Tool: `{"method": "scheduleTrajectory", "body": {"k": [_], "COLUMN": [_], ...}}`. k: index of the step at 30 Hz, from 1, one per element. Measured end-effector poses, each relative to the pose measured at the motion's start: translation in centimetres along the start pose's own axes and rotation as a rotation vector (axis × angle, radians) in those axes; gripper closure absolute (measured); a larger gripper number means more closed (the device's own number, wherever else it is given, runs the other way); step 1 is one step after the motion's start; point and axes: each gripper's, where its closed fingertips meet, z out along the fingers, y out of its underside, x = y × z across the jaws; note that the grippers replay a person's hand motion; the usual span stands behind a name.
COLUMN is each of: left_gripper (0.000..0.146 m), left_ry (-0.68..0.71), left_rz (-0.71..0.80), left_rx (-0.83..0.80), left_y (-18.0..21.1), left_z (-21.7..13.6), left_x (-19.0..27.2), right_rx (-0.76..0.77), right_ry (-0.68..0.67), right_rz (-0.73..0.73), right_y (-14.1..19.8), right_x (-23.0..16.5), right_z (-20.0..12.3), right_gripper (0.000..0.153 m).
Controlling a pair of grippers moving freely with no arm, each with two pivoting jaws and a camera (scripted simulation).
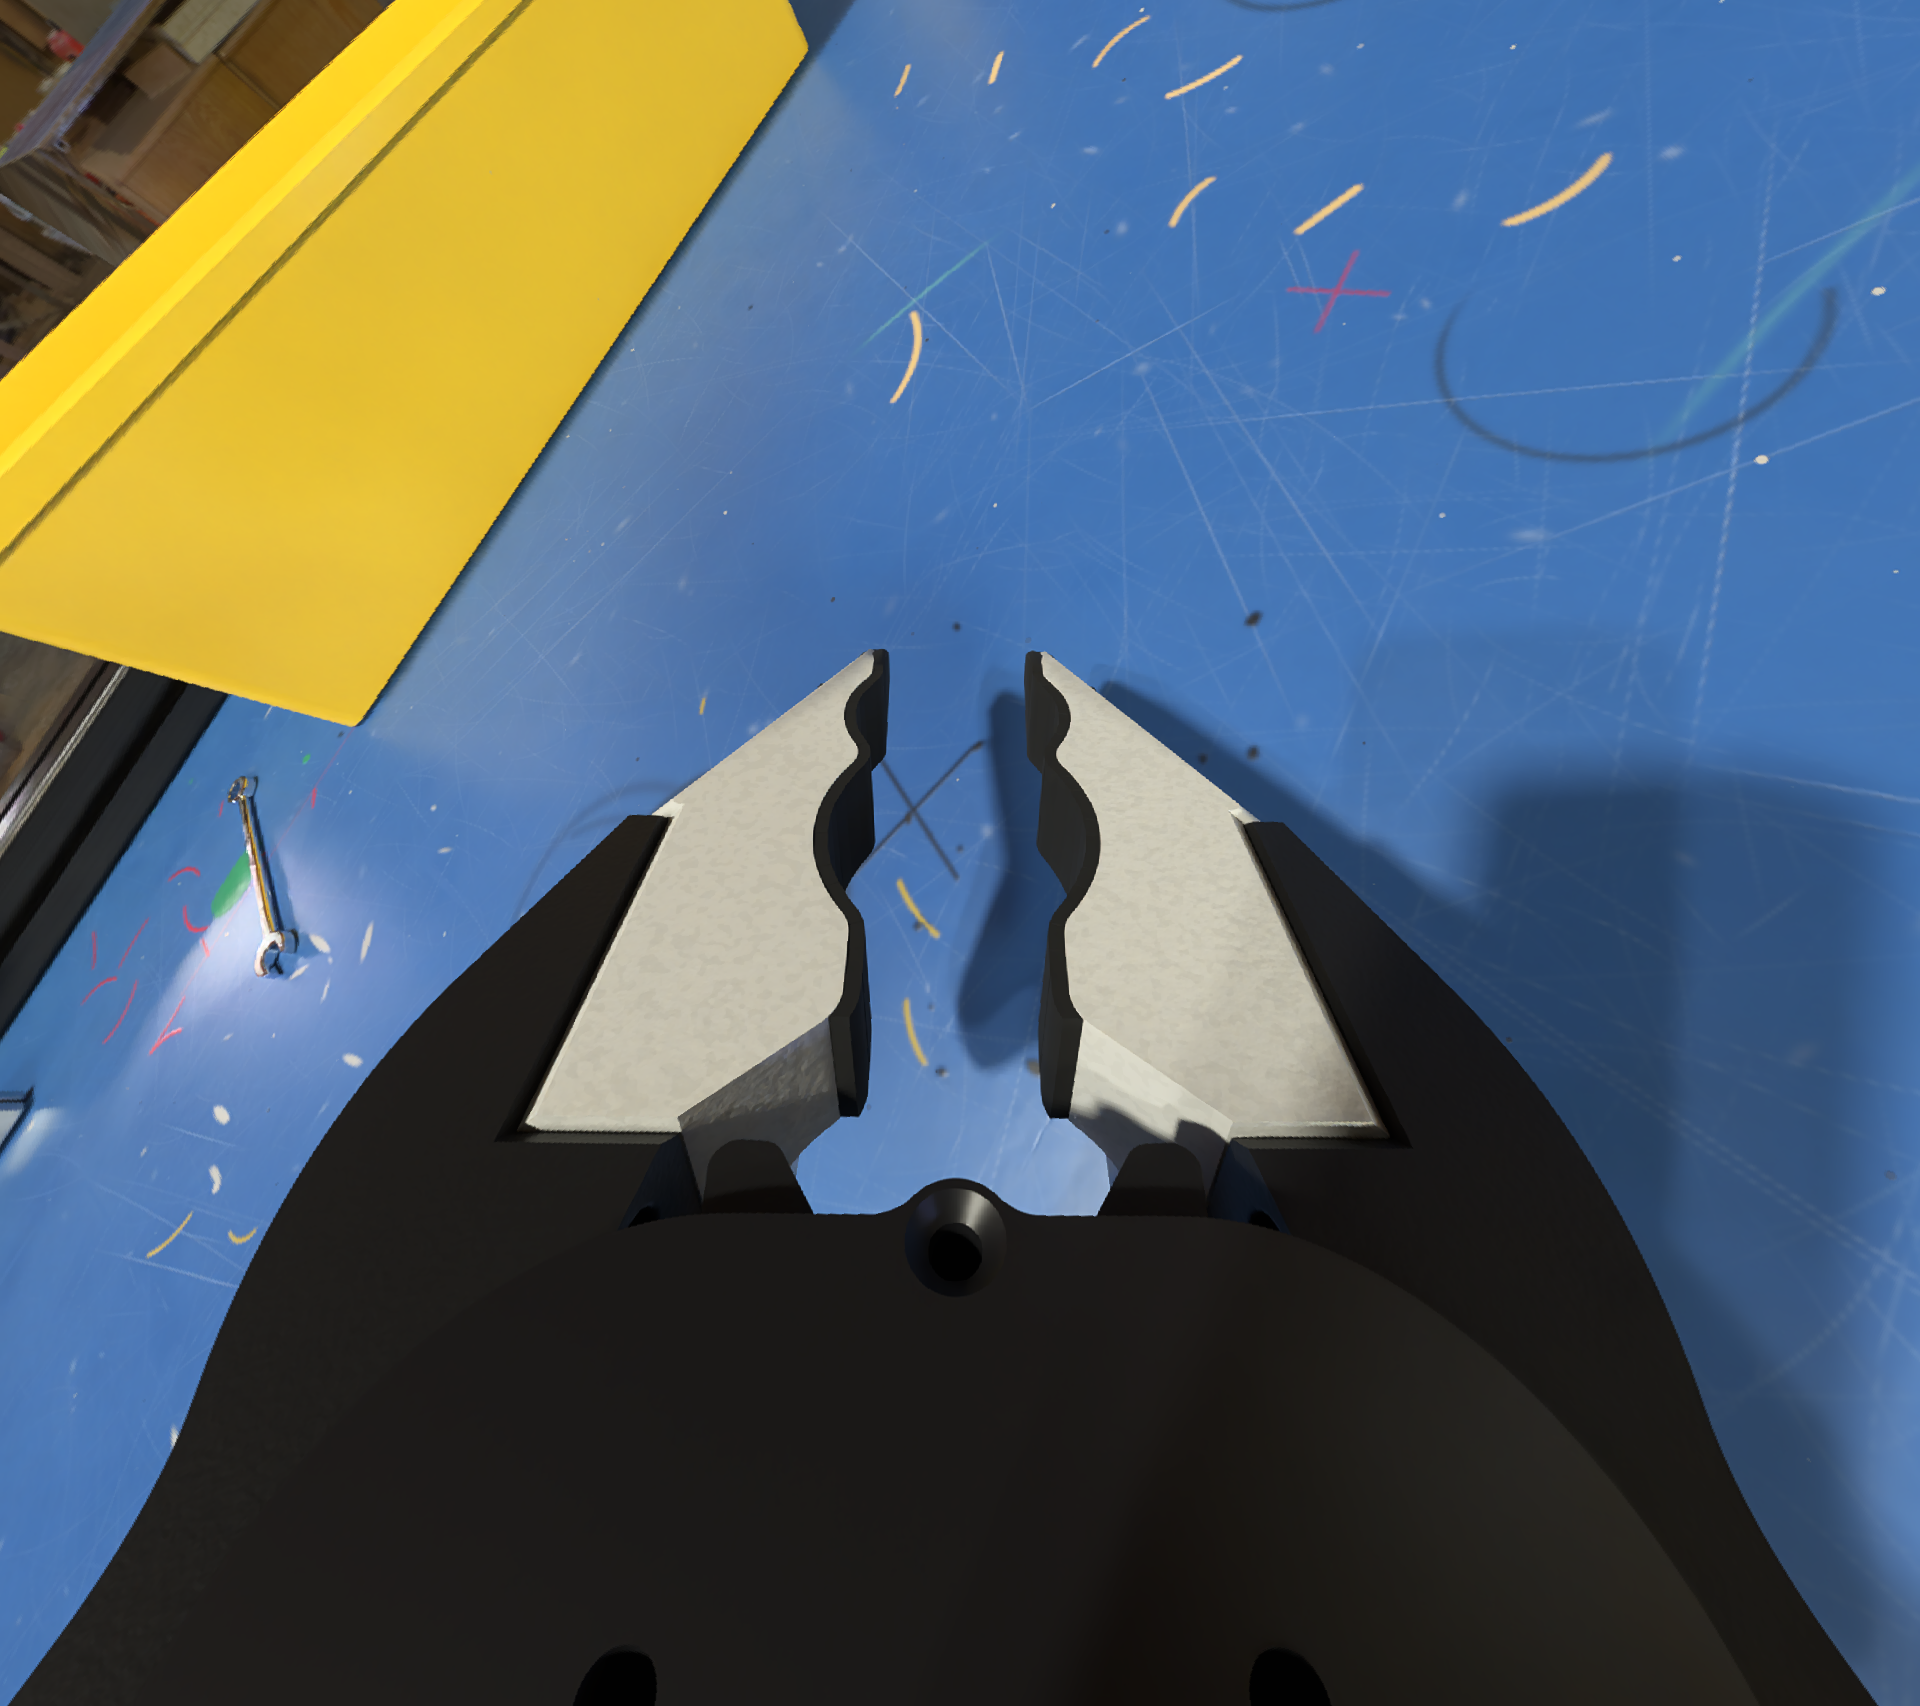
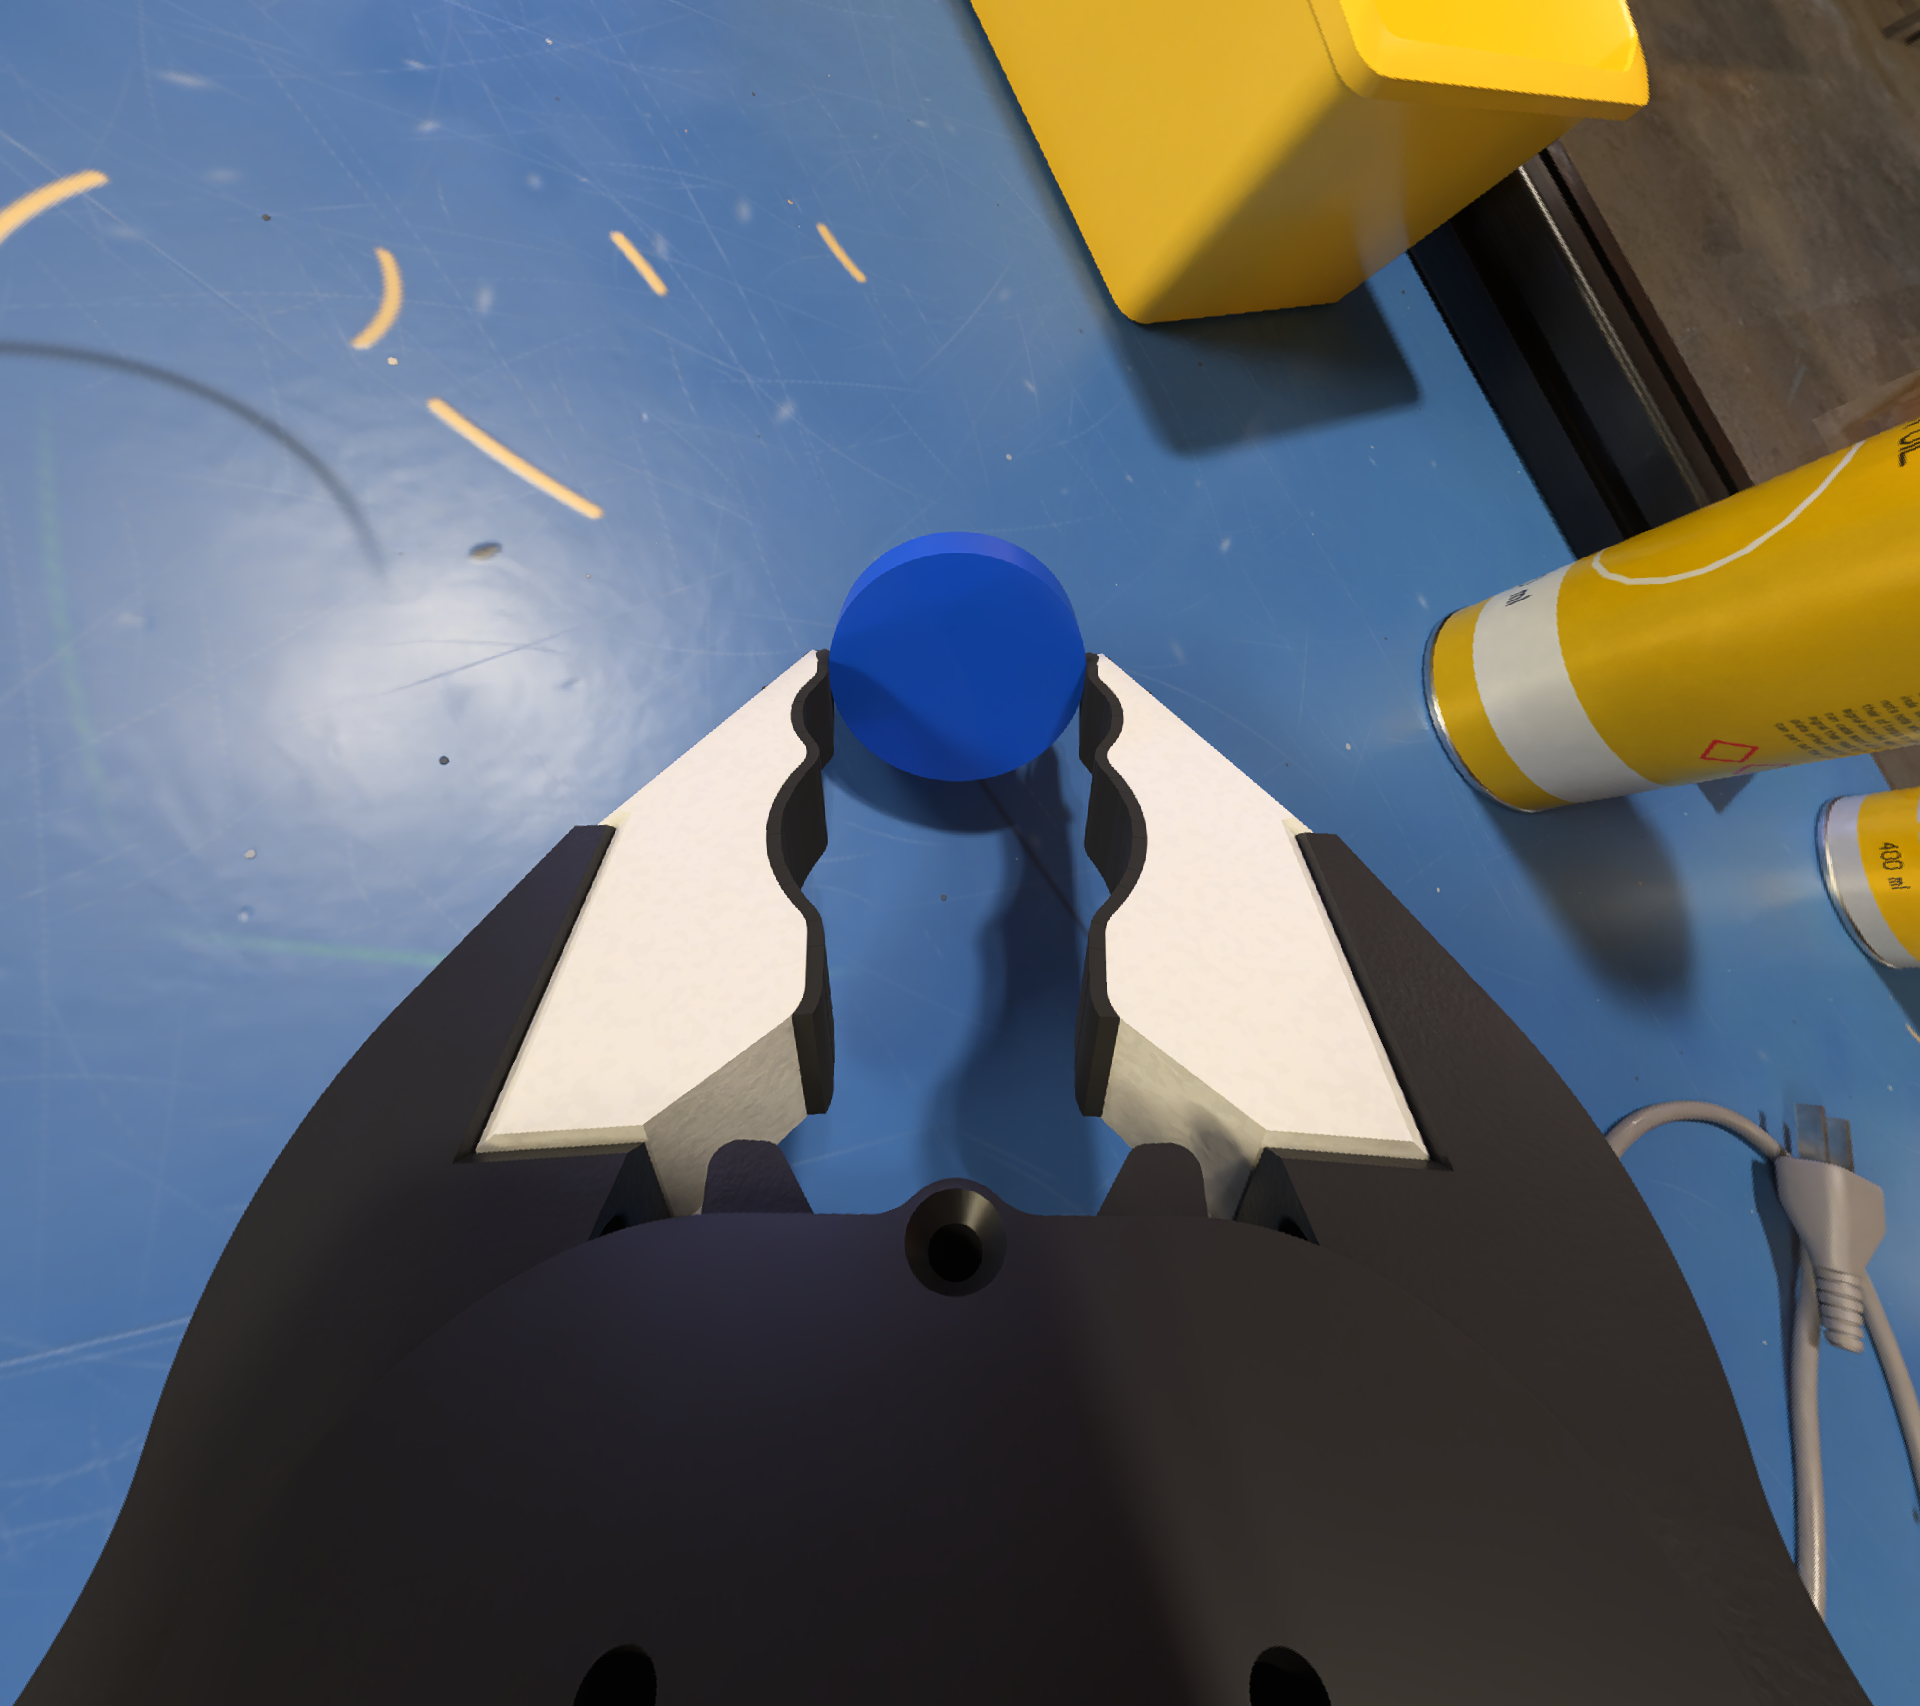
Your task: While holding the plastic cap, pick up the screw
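Pinching the blue plastic cap [image 2: 956,657] at its fingertips, the right gripper [image 2: 956,669] is hanging over the blue bench [image 2: 416,617], yellow bin [image 2: 1195,46] far right. Left gripper [image 1: 956,669] is hovering with jaws parted and nothing between them. Screw is showing in neither view, so its direction and long axis cannot be judged. A small spanner [image 1: 260,877] is lying near left. Left gripper, being free, is looking likelier for the pick.
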Motion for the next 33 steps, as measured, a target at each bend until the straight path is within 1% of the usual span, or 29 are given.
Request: {"method": "scheduleTrajectory", "body": {"k": [9, 12, 15, 18, 21, 25, 28, 31, 33], "left_gripper": [0.120, 0.120, 0.117, 0.117, 0.125, 0.139, 0.145, 0.146, 0.146], "left_ry": [0.001, -0.038, -0.174, -0.362, -0.557, -0.725, -0.823, -0.813, -0.830], "left_rz": [0.000, -0.001, 0.000, 0.092, 0.174, 0.231, 0.265, 0.201, 0.165], "left_rx": [-0.004, 0.010, 0.052, 0.093, 0.040, -0.036, -0.147, -0.266, -0.310], "left_y": [0.1, -0.3, -2.3, -5.7, -8.1, -9.7, -9.1, -6.7, -5.3], "left_z": [0.1, 0.0, -1.0, -2.9, -4.2, -4.3, -3.9, -2.9, -2.9], "left_x": [0.0, -0.8, -3.4, -7.6, -13.3, -19.9, -23.4, -25.0, -25.7], "right_rx": [-0.005, -0.008, -0.008, -0.006, -0.008, -0.007, -0.006, -0.007, -0.009], "right_ry": [0.003, 0.006, 0.008, 0.008, 0.010, 0.014, 0.017, 0.017, 0.014], "right_rz": [-0.006, -0.008, -0.010, -0.011, -0.017, -0.028, -0.026, -0.019, -0.021], "right_y": [0.1, 0.1, 0.1, 0.0, 0.0, -0.2, -0.2, 0.0, 0.0], "right_x": [0.0, 0.1, 0.1, 0.1, 0.1, 0.0, 0.1, 0.2, 0.1], "right_z": [0.0, 0.0, 0.0, -0.1, -0.1, -0.2, -0.3, -0.3, -0.2], "right_gripper": [0.105, 0.105, 0.105, 0.105, 0.105, 0.105, 0.105, 0.105, 0.105]}}
